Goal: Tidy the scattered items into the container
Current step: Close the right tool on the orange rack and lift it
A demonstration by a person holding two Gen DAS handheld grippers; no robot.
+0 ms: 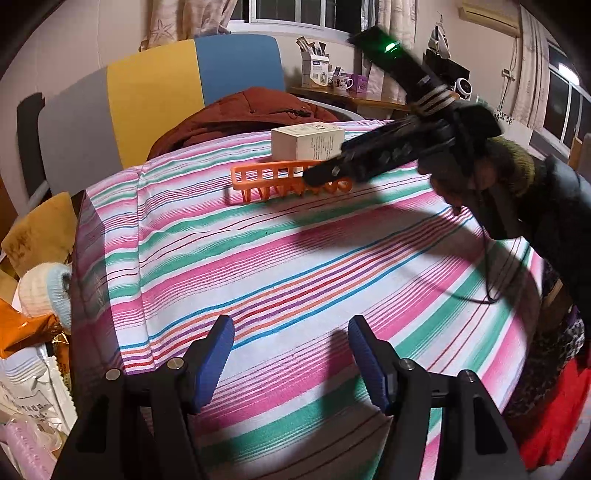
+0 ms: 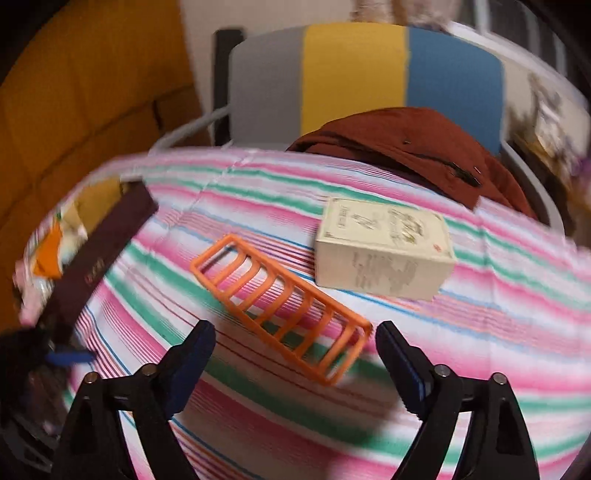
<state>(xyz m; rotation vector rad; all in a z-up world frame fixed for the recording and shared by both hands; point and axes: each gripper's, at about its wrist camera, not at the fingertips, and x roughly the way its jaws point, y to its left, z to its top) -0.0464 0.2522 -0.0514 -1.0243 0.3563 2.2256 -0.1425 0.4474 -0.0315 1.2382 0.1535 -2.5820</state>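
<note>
Right tool hides part of the orange basket.

Home: curtains, striped tablecloth

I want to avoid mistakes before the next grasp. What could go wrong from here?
1. The right gripper is open at the near end of the orange rack; gripping only that end could tip or swing it.
2. The box sits very close to the rack, so a push could shift it.
3. The striped cloth may drag or wrinkle.
</note>
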